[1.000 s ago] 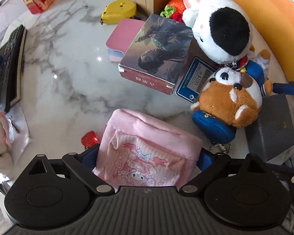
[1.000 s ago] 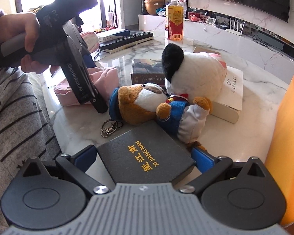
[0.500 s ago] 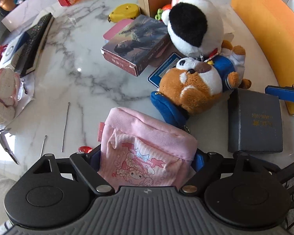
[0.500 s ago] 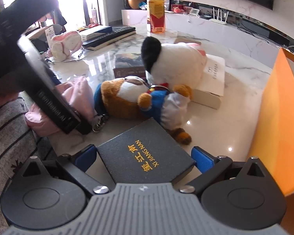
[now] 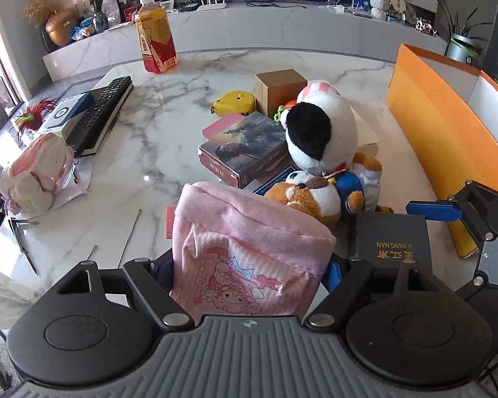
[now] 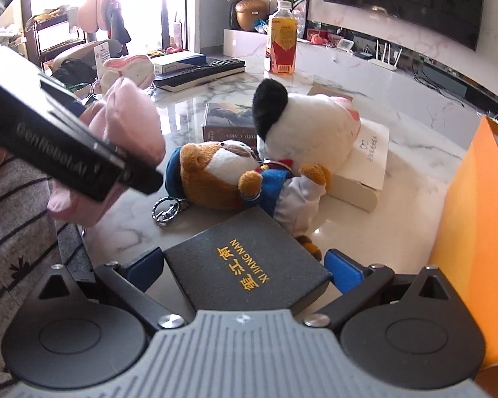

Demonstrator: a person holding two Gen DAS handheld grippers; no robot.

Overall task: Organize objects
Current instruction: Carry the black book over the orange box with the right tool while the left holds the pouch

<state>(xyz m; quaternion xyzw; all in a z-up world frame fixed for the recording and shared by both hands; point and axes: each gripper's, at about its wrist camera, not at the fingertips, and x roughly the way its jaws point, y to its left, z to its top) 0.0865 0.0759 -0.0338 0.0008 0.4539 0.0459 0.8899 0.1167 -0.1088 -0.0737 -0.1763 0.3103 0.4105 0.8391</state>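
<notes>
My left gripper (image 5: 249,270) is shut on a pink cartoon-print pouch (image 5: 245,248) and holds it above the near table edge; the pouch also shows in the right wrist view (image 6: 126,139). My right gripper (image 6: 245,267) is shut on a dark box with gold lettering (image 6: 249,265), also seen in the left wrist view (image 5: 391,245). A brown bear plush (image 6: 235,179) and a white plush with a black ear (image 6: 302,126) lie on the marble table (image 5: 169,126) beyond both grippers. An orange box (image 5: 445,126) stands at the right.
A card box (image 5: 245,152), yellow tape measure (image 5: 235,101), brown carton (image 5: 280,88), drink bottle (image 5: 156,44), remote (image 5: 99,109) and a knitted plush (image 5: 36,172) lie on the table. A white flat box (image 6: 365,165) lies under the white plush. A keyring (image 6: 167,210) lies by the bear.
My left gripper has lifted the pink pouch off the table and tilted up toward level. My right gripper still holds the dark box, little moved.
</notes>
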